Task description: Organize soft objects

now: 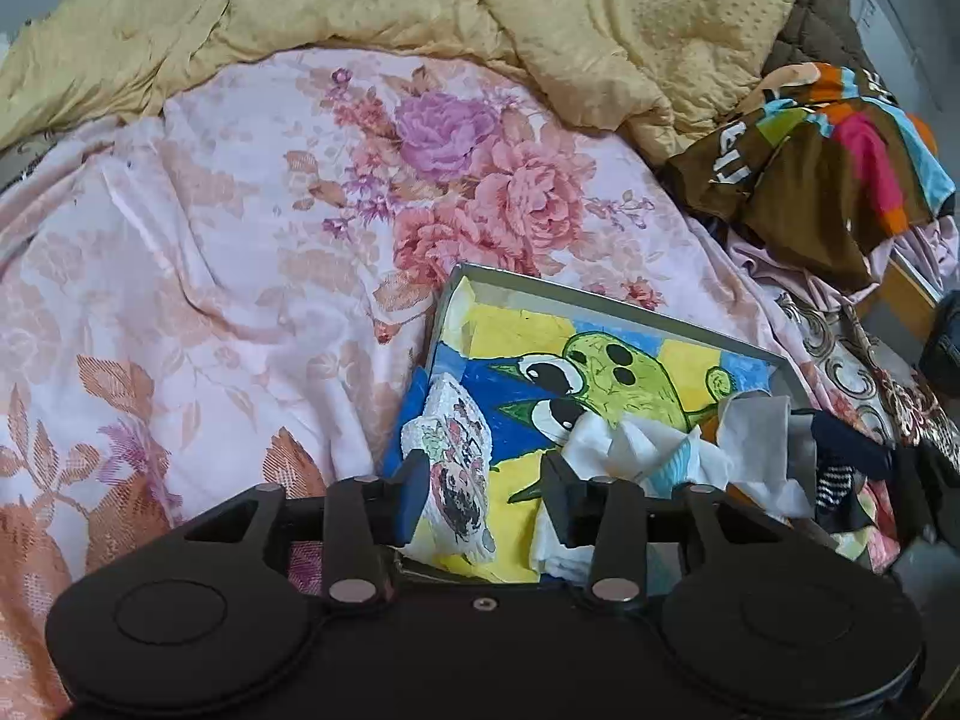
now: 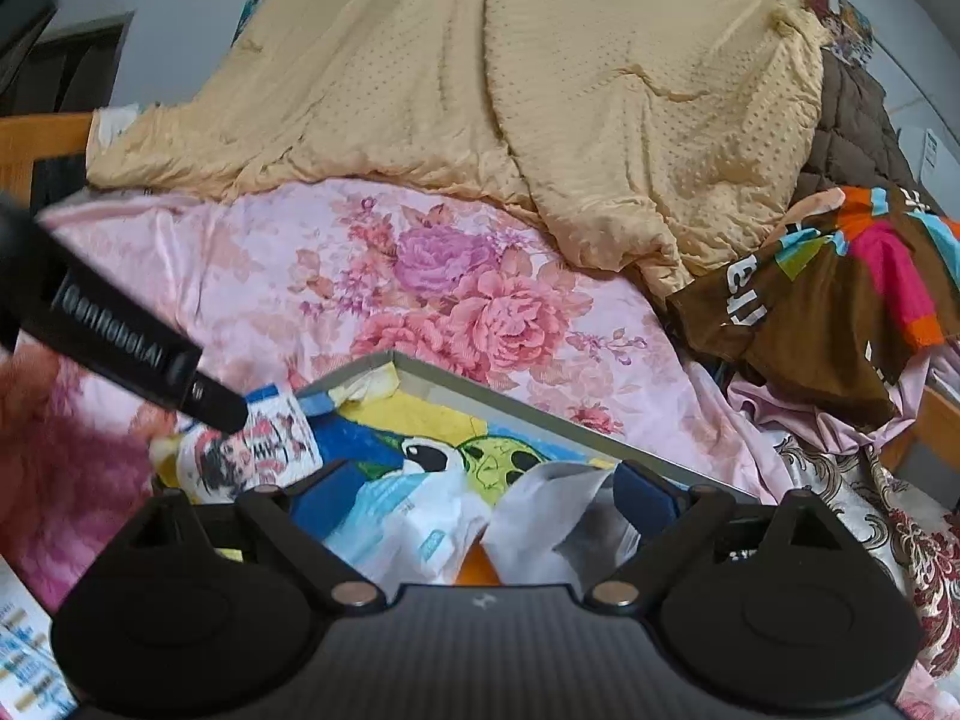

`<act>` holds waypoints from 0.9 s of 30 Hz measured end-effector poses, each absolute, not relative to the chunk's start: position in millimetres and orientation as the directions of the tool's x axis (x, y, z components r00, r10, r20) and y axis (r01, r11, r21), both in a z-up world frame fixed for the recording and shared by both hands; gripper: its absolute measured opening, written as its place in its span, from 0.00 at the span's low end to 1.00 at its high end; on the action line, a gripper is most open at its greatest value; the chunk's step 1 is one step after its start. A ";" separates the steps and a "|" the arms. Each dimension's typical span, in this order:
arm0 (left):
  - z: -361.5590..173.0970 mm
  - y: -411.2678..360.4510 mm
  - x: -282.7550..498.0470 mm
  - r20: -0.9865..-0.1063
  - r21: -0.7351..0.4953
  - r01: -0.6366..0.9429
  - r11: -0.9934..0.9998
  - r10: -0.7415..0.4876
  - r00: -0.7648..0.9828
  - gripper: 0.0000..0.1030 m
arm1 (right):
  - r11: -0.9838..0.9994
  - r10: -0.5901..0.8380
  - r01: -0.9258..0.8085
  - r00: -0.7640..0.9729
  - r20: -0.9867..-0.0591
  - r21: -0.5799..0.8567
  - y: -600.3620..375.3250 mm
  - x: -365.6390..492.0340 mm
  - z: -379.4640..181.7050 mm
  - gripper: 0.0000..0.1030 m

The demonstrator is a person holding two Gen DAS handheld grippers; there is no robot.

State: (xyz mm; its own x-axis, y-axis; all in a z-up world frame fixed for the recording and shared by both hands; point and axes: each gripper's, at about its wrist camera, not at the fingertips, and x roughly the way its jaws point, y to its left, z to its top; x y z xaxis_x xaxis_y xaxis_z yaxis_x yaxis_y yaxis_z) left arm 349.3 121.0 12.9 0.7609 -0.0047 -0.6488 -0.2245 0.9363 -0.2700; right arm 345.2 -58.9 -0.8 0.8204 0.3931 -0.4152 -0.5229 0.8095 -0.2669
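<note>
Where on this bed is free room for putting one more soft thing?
Free: the pink floral bedsheet, between the beige dotted quilt and the grey shallow box. Crowded: the box's near end with white crumpled wrappers, and the brown multicoloured garment beside it.

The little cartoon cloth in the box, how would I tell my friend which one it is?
Find the pink flowered bedsheet, then the shallow grey box lying on it with a green cartoon picture inside. At the box's left end lies the little cartoon cloth: white with small dark-haired figures, unlike the plain crumpled white pieces beside it.

Bed with pink floral sheet (image 1: 210,252), rumpled tan quilt (image 1: 600,30), shallow grey box (image 1: 600,306), brown multicoloured garment (image 1: 840,180).
</note>
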 end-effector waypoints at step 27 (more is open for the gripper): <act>39.9 91.6 254.8 -0.516 -0.204 -0.184 0.961 0.054 0.855 0.76 | 0.903 0.356 -0.412 0.877 -0.323 -0.124 -138.9 258.7 40.8 1.00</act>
